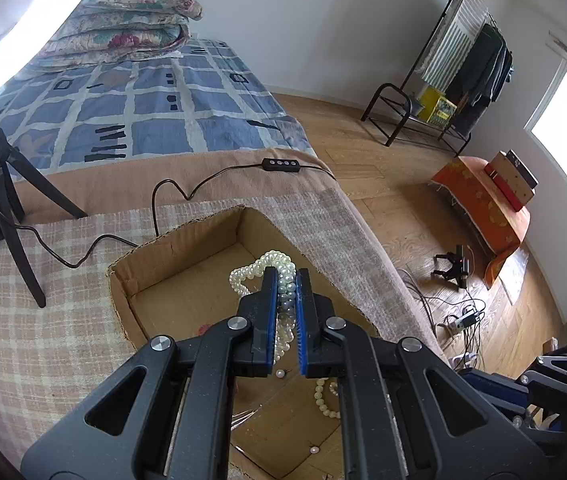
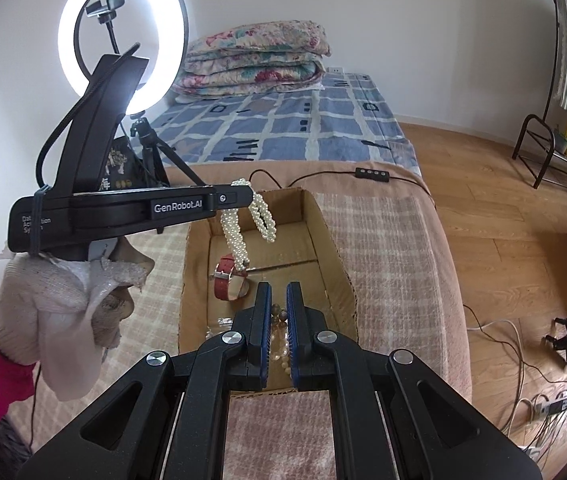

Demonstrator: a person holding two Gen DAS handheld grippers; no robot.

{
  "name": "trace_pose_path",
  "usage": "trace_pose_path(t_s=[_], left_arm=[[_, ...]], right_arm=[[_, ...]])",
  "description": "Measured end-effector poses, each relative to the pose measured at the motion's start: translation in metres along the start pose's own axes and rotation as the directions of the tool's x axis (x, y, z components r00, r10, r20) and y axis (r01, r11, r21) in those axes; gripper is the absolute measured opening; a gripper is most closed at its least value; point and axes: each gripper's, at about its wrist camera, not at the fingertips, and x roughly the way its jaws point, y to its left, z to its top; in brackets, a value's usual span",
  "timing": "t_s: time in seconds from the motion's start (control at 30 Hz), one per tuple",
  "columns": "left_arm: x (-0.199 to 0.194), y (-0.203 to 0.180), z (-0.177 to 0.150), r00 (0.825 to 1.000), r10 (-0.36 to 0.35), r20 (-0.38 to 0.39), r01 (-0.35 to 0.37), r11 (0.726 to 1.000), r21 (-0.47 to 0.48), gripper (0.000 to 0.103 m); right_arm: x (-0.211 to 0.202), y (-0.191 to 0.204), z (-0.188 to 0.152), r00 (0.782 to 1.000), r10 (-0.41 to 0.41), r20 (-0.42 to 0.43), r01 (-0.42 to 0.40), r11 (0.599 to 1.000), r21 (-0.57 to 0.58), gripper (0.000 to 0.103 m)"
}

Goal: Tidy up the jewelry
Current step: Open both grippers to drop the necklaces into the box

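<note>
Left wrist view: the left hand-held gripper (image 1: pixel 287 276) is nearly closed, its blue pads clamped on a bunch of pearl strands (image 1: pixel 283 280). Loops of the pearls spill out past the fingertips and more hang down between the fingers. They are held above an open cardboard box (image 1: pixel 187 236) that sits on a checked blanket (image 1: pixel 35 320) over the bed. On the box floor lie another string of beads (image 1: pixel 323 398) and two loose pearls. A tripod (image 1: pixel 3 208) stands on the blanket to the left, with a cable trailing past the box.

Right wrist view: the right hand-held gripper (image 2: pixel 278 292) is narrowed to a small gap with brown and pale beads (image 2: pixel 279 320) between its pads; whether the pads actually press them I cannot tell. It points into the box (image 2: pixel 323 216) from the near end. The left hand-held gripper (image 2: pixel 249 196), held by a gloved hand (image 2: pixel 71 292), reaches in from the left, the pearls (image 2: pixel 239 236) dangling from its tip into the box. A red-strapped watch (image 2: pixel 229 280) lies on the box floor, beside the lower end of the hanging pearls. A lit ring light (image 2: pixel 123 36) stands behind.
</note>
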Motion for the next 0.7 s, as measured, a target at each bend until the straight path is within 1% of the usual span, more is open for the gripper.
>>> trace_pose_path(t_s=[0.2, 0.3, 0.4, 0.43, 0.47, 0.5, 0.53, 0.57, 0.63, 0.7], left_arm=[[0.001, -0.006, -0.002, 1.0, 0.02, 0.002, -0.02, 1.0, 0.022, 0.006], [-0.004, -0.009, -0.001, 1.0, 0.022, 0.018, -0.023, 0.999, 0.034, 0.006], [-0.008, -0.011, 0.001, 1.0, 0.023, 0.018, -0.024, 0.999, 0.042, 0.007], [-0.009, -0.011, 0.002, 0.999, 0.026, 0.018, -0.027, 0.999, 0.045, 0.015], [-0.012, -0.012, 0.002, 0.999, 0.027, 0.022, -0.028, 0.999, 0.046, 0.022], [-0.015, -0.012, 0.002, 0.999, 0.027, 0.029, -0.029, 0.999, 0.046, 0.037], [-0.017, -0.012, 0.002, 0.999, 0.03, 0.037, -0.032, 0.999, 0.044, 0.046], [-0.02, -0.012, 0.002, 0.998, 0.032, 0.046, -0.034, 0.999, 0.043, 0.047], [-0.024, -0.011, 0.002, 0.998, 0.041, 0.047, -0.043, 0.998, 0.042, 0.047], [-0.028, -0.01, 0.002, 0.998, 0.042, 0.045, -0.044, 0.998, 0.038, 0.048]], right_arm=[[0.005, 0.002, -0.005, 0.999, 0.025, -0.026, -0.025, 1.0, -0.002, 0.006], [0.007, 0.006, -0.007, 0.999, 0.016, -0.03, -0.017, 1.0, -0.016, 0.007], [0.007, 0.01, -0.008, 0.999, 0.006, -0.036, -0.007, 1.0, -0.025, 0.007], [0.007, 0.01, -0.008, 0.999, 0.004, -0.038, -0.005, 1.0, -0.029, 0.013], [0.006, 0.012, -0.008, 0.999, -0.003, -0.04, 0.001, 0.999, -0.032, 0.029], [0.005, 0.013, -0.009, 0.999, -0.009, -0.038, 0.008, 0.999, -0.036, 0.039], [0.004, 0.015, -0.01, 0.999, -0.011, -0.031, 0.01, 0.999, -0.042, 0.052], [0.002, 0.017, -0.011, 1.0, -0.013, -0.025, 0.012, 0.999, -0.048, 0.054], [0.0, 0.02, -0.012, 0.999, -0.022, -0.028, 0.02, 0.998, -0.06, 0.054], [0.0, 0.022, -0.012, 0.999, -0.039, -0.03, 0.037, 0.997, -0.071, 0.058]])
